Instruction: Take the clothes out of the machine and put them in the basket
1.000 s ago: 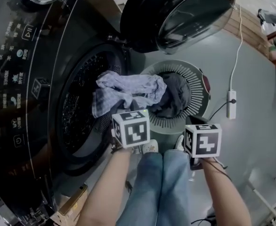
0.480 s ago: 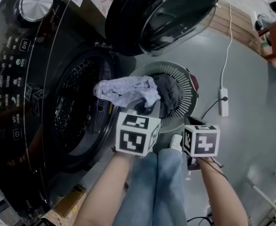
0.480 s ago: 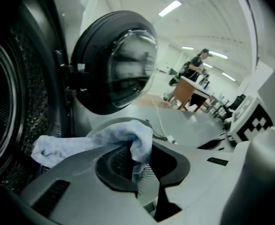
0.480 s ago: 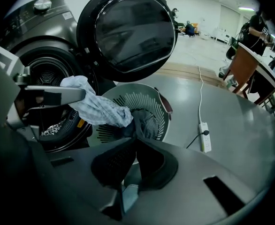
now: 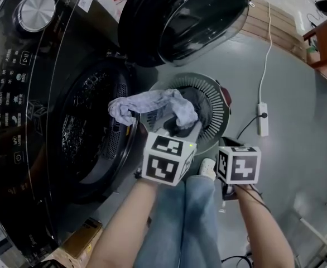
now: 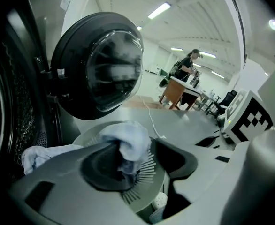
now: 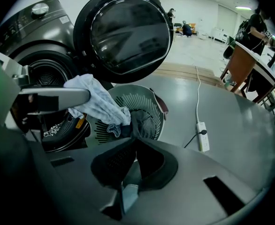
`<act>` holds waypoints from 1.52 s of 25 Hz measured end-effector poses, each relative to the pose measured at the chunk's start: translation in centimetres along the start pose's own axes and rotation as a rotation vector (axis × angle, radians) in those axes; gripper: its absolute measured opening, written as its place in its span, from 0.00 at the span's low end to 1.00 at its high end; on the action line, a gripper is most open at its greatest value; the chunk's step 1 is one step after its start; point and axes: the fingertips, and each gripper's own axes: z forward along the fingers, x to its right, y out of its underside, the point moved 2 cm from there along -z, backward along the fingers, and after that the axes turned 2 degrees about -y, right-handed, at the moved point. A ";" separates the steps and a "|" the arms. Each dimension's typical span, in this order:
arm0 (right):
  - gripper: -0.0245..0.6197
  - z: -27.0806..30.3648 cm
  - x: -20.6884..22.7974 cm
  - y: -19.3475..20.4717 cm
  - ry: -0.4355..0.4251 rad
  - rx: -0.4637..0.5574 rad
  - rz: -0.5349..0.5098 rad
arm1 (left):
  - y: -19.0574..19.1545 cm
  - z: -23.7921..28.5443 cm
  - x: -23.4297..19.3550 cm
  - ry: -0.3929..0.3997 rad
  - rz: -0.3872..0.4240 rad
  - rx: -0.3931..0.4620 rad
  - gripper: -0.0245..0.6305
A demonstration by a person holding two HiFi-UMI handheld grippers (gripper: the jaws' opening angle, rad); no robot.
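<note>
Left gripper (image 6: 137,148) had just been parting, cloth (image 5: 152,102) loose between its jaws over the basket (image 5: 218,100). Tail overhung the rim at 9 o'clock (drum (image 5: 88,130) side); it might slide to the floor (image 5: 289,66). Right gripper (image 7: 133,142) clenched, empty.

Labels on the washing machine (image 5: 18,94) panel are too small to read.

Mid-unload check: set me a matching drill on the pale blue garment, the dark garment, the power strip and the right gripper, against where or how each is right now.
Things
1. crumpled pale blue cloth garment
2. dark grey cloth garment
3. white plastic power strip
4. right gripper

Place or state
A. jaws shut, nothing between them
B. lying on the grey floor
C. inside the round grey slatted basket
D. hanging in the air over the basket

Pairs: 1-D, 2-C, 3-B, 4-A
</note>
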 end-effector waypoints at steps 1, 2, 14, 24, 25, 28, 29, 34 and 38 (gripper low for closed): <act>0.05 0.0 0.0 0.1 0.000 -0.003 -0.001 | 0.6 0.3 -0.1 -0.003 -0.005 -0.024 0.59; 0.05 0.1 0.0 0.3 0.000 -0.005 -0.001 | 1.2 0.6 -0.2 -0.008 -0.012 -0.048 0.77; 0.05 1.4 -1.0 1.7 -0.008 -0.033 -0.021 | 6.5 -1.5 -9.2 -0.411 0.140 -0.158 0.82; 0.05 3.9 -3.5 2.3 -0.025 -0.055 -0.044 | 8.6 -4.2 -19.9 -0.615 0.101 -0.242 0.82; 0.05 4.1 -3.8 2.4 -0.029 -0.058 -0.050 | 9.0 -4.1 -20.6 -0.630 0.105 -0.252 0.82; 0.05 4.9 -4.5 2.6 -0.035 -0.066 -0.069 | 10.1 -3.5 -22.2 -0.675 0.129 -0.287 0.82; 0.05 5.1 -4.7 2.6 -0.036 -0.067 -0.073 | 10.2 -3.4 -22.8 -0.686 0.129 -0.286 0.82; 0.05 5.6 -5.1 2.6 -0.038 -0.059 -0.060 | 9.0 -5.3 -24.1 -0.736 0.058 -0.219 0.05; 0.05 4.7 -5.0 3.0 -0.030 -0.070 -0.059 | 8.0 -6.2 -22.8 -0.701 0.072 -0.177 0.05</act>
